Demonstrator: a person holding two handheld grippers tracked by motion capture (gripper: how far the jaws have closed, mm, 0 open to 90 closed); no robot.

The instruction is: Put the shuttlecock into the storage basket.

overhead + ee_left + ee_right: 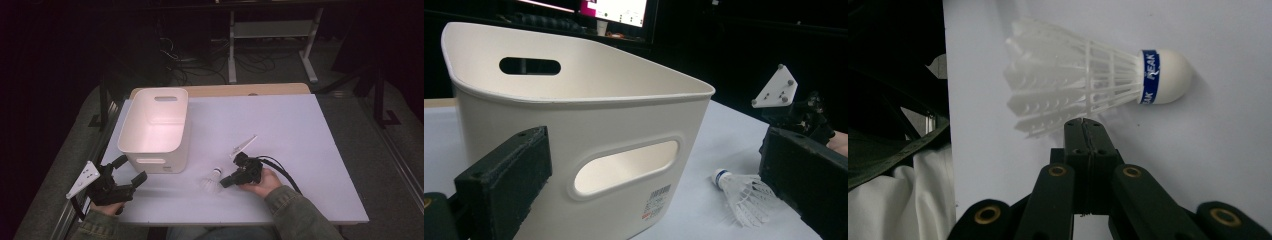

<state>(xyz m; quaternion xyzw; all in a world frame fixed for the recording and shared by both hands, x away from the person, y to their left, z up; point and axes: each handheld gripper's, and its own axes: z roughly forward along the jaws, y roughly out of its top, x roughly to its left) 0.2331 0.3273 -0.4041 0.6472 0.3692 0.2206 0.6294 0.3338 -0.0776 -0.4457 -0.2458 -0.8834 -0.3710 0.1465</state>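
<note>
From above, the shuttlecock lies on the pale worktop just right of the white bin, and the right tongs, pressed together and empty, could nudge it away. The left gripper view shows the left tongs wide, with monitors glowing in a dark room. In the right gripper view the closed tips nearly touch the skirt, so they would have to open to grasp it.

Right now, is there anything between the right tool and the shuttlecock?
Nothing visible. The right tool, jaws shut, points straight at the shuttlecock lying on the table, its tips right at the feather skirt.
</note>
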